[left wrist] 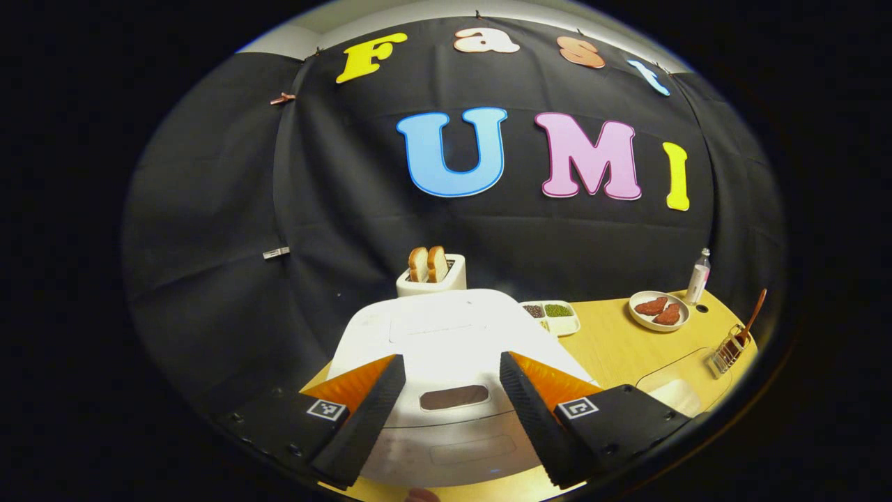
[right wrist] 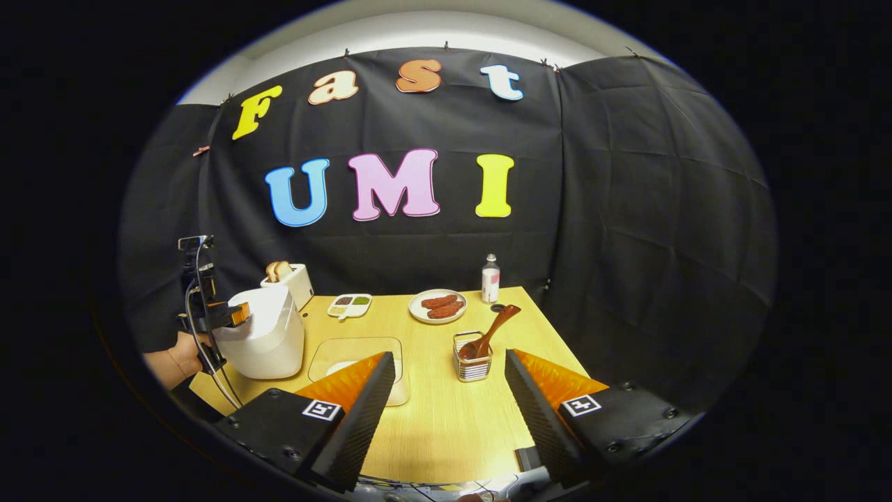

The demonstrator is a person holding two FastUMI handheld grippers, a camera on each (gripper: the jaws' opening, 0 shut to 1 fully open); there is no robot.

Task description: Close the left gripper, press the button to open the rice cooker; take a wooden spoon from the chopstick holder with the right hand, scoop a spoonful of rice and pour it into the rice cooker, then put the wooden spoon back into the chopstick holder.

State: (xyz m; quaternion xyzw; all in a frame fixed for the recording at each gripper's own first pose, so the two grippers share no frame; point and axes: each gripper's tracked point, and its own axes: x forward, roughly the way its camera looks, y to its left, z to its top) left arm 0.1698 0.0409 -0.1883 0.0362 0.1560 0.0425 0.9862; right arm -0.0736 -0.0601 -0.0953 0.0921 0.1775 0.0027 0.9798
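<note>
1. White plastic sits closest in the left gripper view: the rice cooker (left wrist: 446,348) stands at the tabletop's (left wrist: 620,345) near left corner, lid down, its button (left wrist: 454,397) lying straight ahead between the spread fingers of the left gripper (left wrist: 451,404).
2. Those jaws stand released, holding nothing; the task wants them clenched before pressing, so closing comes first, then a short push forward onto the button.
3. In the right gripper view, the right gripper (right wrist: 449,404) hangs over the near edge, jaws likewise released and empty.
4. Ahead of it, around mid-tabletop towards the right edge, stands the chopstick holder (right wrist: 472,364) with the wooden spoon (right wrist: 490,333) in it, bowl down, handle leaning up and away to the right.
5. A shallow rice container (right wrist: 362,362) lies between cooker and holder.
6. Nearer hand for the spoon, I judge: the right.
</note>
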